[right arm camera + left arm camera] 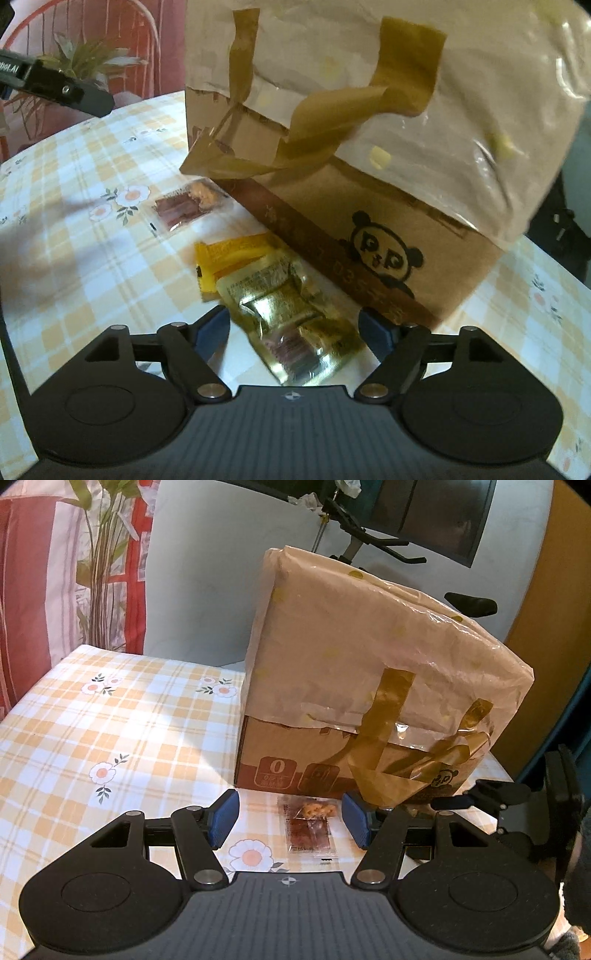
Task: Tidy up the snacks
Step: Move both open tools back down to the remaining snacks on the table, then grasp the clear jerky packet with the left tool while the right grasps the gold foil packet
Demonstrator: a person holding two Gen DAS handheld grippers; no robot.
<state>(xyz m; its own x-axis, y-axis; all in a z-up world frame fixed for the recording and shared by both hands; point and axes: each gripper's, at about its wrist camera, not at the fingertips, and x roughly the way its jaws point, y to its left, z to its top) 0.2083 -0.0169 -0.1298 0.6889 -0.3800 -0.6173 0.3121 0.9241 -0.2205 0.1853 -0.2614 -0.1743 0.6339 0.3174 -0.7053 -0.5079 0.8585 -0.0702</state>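
Note:
A clear snack packet with red-brown strips lies on the checked tablecloth, between the open blue-padded fingers of my left gripper. The same packet shows in the right wrist view. My right gripper is open over a gold foil packet; a yellow packet lies just behind it. All three packets lie by the foot of a cardboard box wrapped in plastic and brown tape.
The table has a yellow checked cloth with flowers. A plant and red-striped fabric stand at the back left. The other gripper's black body is at the right of the left view, and another such body at upper left in the right view.

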